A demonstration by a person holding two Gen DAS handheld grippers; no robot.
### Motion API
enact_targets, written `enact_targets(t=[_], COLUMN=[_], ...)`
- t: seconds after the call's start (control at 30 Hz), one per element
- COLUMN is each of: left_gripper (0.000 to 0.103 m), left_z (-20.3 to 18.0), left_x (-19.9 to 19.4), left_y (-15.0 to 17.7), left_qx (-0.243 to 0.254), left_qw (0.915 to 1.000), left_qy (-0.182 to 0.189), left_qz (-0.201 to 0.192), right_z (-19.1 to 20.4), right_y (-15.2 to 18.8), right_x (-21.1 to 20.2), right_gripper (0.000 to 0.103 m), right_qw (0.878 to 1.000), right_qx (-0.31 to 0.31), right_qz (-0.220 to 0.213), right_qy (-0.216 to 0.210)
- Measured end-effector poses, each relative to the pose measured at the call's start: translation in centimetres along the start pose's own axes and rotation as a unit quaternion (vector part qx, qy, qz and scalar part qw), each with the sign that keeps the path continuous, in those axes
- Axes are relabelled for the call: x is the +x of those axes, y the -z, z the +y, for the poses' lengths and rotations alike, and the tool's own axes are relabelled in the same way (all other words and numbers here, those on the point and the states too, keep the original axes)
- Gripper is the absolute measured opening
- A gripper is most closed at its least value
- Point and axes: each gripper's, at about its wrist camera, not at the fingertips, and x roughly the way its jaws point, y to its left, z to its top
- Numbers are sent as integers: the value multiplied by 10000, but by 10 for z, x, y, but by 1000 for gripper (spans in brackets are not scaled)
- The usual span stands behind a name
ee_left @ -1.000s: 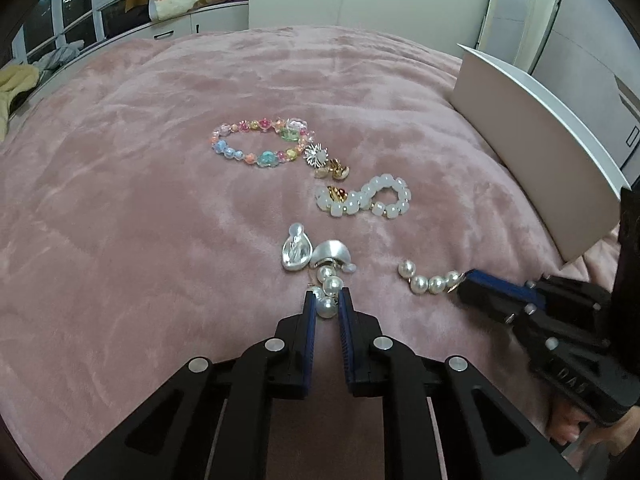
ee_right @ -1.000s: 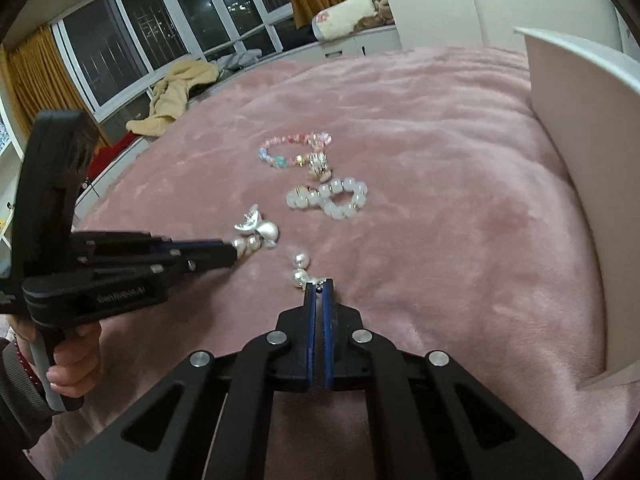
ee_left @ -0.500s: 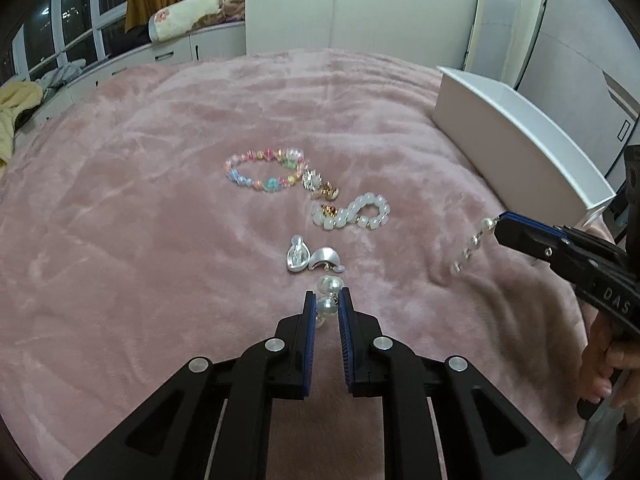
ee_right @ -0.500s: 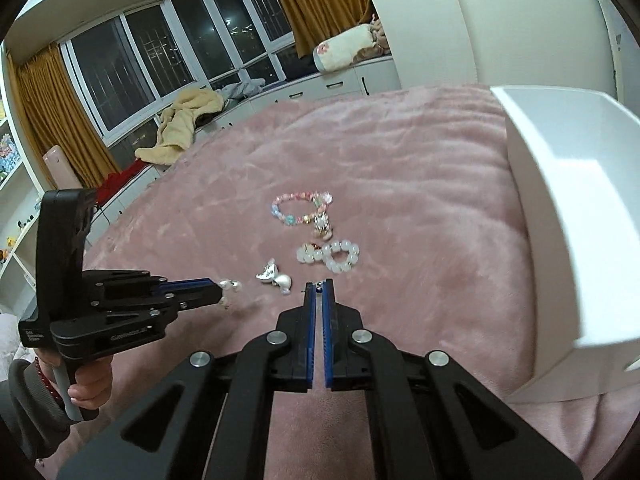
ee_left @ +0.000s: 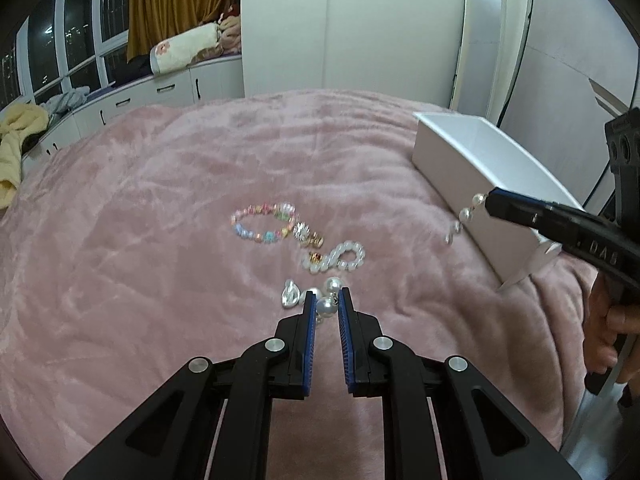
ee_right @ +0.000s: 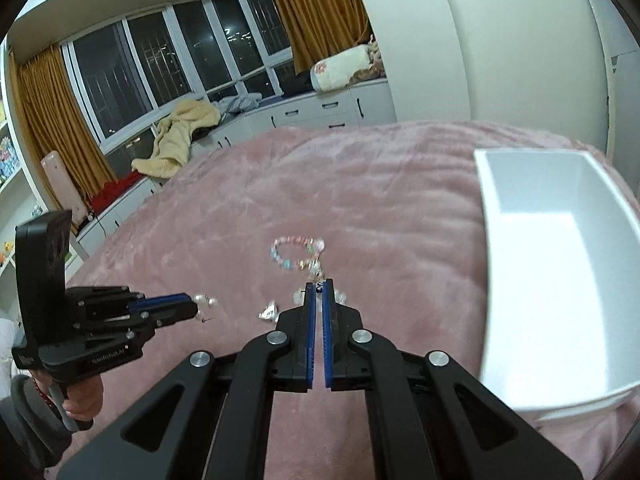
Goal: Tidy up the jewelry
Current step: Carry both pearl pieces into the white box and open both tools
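My left gripper [ee_left: 326, 300] is shut on a pearl drop earring [ee_left: 327, 307], held clear above the pink blanket [ee_left: 160, 240]. In the right wrist view that left gripper [ee_right: 196, 305] shows at the left with pearls [ee_right: 206, 301] at its tip. My right gripper [ee_right: 318, 286] is shut on the hook of a short pearl strand [ee_left: 466, 214], which dangles from its tip [ee_left: 490, 202] beside the white box [ee_left: 480, 184]. On the blanket lie a colourful bead bracelet [ee_left: 264, 224], a white bead bracelet [ee_left: 340, 258], gold earrings [ee_left: 308, 236] and a silver earring [ee_left: 290, 295].
The open white box [ee_right: 560, 260] sits on the right side of the bed with nothing visible inside. A person's hand [ee_left: 608, 320] holds the right gripper's handle. White cabinets, windows and piled clothes [ee_right: 180, 136] lie beyond the bed's far edge.
Both grippers have risen off the blanket, each carrying its pearl piece. The jewelry on the bed looks smaller and farther, and the box's inside has come into view.
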Motion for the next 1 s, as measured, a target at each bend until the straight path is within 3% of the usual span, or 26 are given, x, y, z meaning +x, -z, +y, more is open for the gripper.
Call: enact_targets(t=[0.43, 1.0], left_gripper=[16, 16], left_z=[-43, -164], left_x=[-15, 9], left_y=[-47, -116], left_qx=[209, 976], left_qw=[9993, 9925], left_qy=[67, 567], left_qz=[-294, -471], right_z=[-47, -138], right_y=[-37, -20], right_x=[-55, -109], right_gripper=[4, 4], right_qw=[9987, 9926], right_qx=[192, 634], right_qz=[-340, -525], right_qy=[330, 888])
